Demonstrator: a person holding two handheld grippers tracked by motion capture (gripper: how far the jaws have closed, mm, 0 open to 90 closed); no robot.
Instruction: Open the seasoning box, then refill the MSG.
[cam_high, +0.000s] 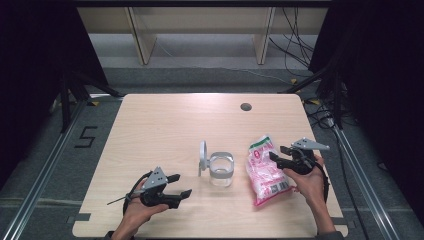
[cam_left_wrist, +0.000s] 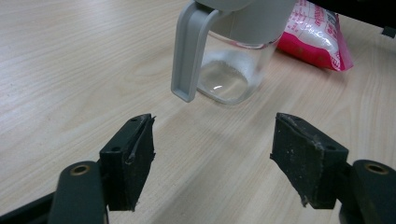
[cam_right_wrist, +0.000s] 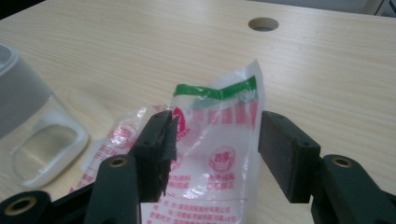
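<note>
Light wooden table (cam_high: 165, 125), cable hole (cam_high: 245, 106) near its far edge. Clear glass jar (cam_high: 221, 169) stands upright near the middle, grey collar at its mouth, hinged lid (cam_high: 202, 156) flipped up on its left side; nothing visible inside.

Pink-and-white printed plastic bag (cam_high: 266, 169) of white grains lies flat on the table just right of the jar, not touching it, its green-striped top end pointing away from the person.

Right gripper (cam_high: 278, 153) at the bag's right edge, jaws parted, the bag's crumpled top rising between them in the right gripper view; pads not pressing on it.

Left gripper (cam_high: 181, 186) low at the near left, jaws wide apart, holding nothing, pointed at the jar, well short of it
</note>
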